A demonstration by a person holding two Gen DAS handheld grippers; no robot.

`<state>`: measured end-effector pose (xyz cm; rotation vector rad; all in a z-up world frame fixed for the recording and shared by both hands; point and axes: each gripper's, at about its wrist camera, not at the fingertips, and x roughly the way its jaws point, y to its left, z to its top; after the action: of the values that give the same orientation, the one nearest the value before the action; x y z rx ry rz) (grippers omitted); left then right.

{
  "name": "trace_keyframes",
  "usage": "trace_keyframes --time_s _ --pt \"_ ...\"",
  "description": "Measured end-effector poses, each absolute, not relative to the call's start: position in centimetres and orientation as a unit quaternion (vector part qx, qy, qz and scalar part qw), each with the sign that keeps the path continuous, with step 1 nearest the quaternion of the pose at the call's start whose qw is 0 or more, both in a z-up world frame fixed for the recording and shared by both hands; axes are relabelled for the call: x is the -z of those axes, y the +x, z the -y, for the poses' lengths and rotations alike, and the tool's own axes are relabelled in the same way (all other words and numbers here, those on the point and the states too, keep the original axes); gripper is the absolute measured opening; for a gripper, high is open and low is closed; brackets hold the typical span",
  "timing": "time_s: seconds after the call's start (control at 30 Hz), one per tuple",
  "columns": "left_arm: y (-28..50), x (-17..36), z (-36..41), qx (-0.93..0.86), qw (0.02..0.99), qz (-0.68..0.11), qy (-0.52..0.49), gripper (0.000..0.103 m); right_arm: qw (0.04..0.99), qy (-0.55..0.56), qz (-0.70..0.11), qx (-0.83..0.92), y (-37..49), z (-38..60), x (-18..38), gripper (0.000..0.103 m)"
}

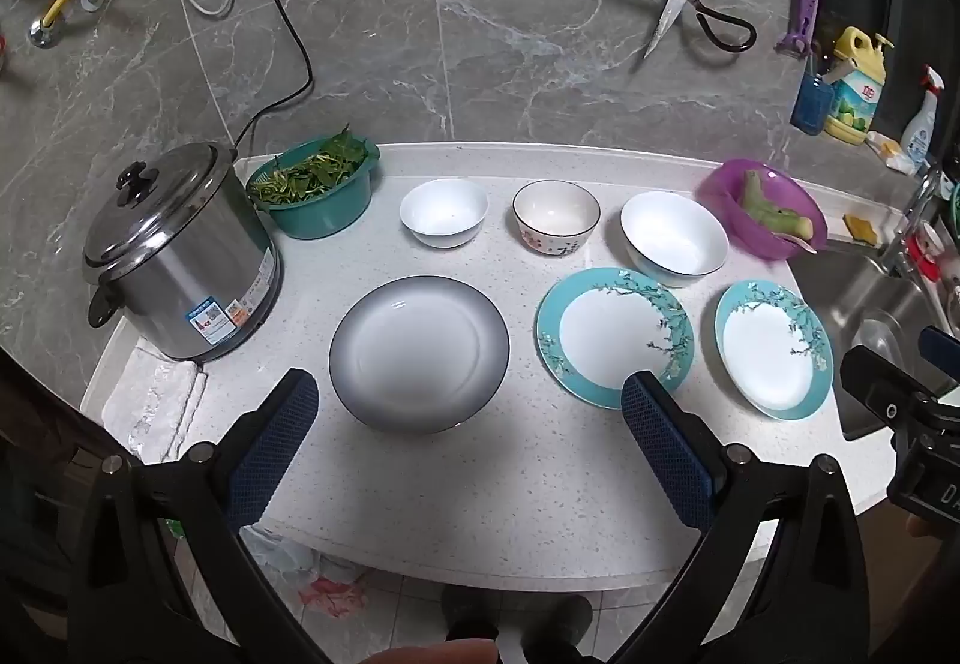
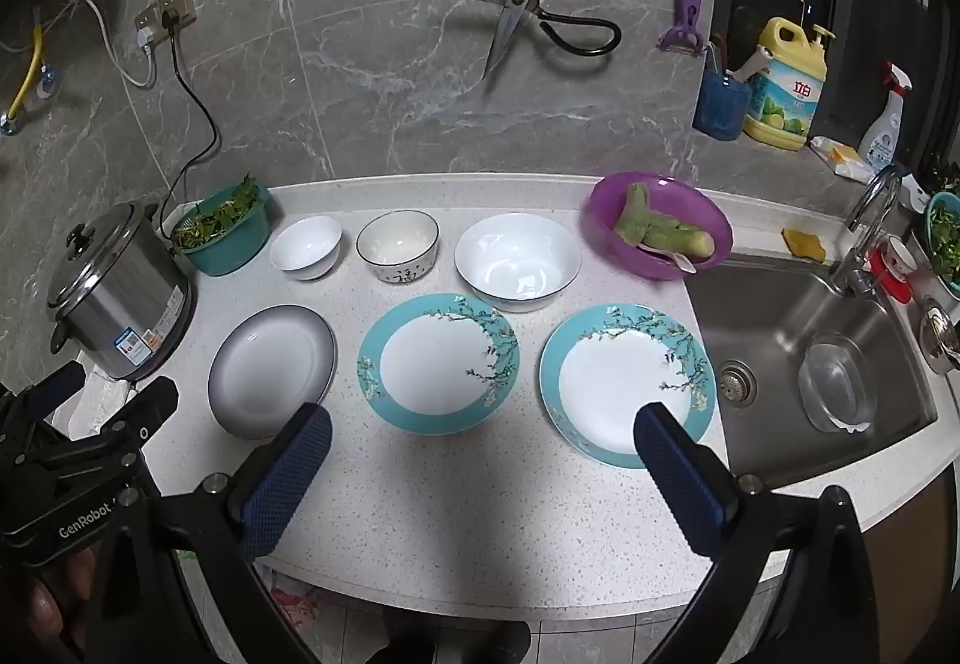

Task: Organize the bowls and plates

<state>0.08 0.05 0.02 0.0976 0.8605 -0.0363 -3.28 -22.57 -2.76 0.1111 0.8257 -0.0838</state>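
Plates and bowls sit in two rows on the counter, each placed here relative to the rice cooker at its left end. Just right of the cooker lies the grey plate; further right is a first teal-rimmed plate, and furthest, near the sink, a second teal-rimmed plate. None of the three plates touch. Behind them, beyond the green basket of leaves that stands next to the cooker, come the small white bowl, the patterned bowl and the large white bowl, all upright and apart, then a purple bowl holding green vegetables. The left gripper hovers over the counter's front, fingers spread wide and holding nothing. The right gripper hovers likewise, spread wide and empty.
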Motion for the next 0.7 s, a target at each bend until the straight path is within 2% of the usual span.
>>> trace_keyframes --time_s 0.7 --pt "-0.12 0.35 -0.42 0.020 0.909 -0.415 0.044 0.103 0.914 0.051 -0.400 0.042 -3.28 22.44 2.95 0.103"
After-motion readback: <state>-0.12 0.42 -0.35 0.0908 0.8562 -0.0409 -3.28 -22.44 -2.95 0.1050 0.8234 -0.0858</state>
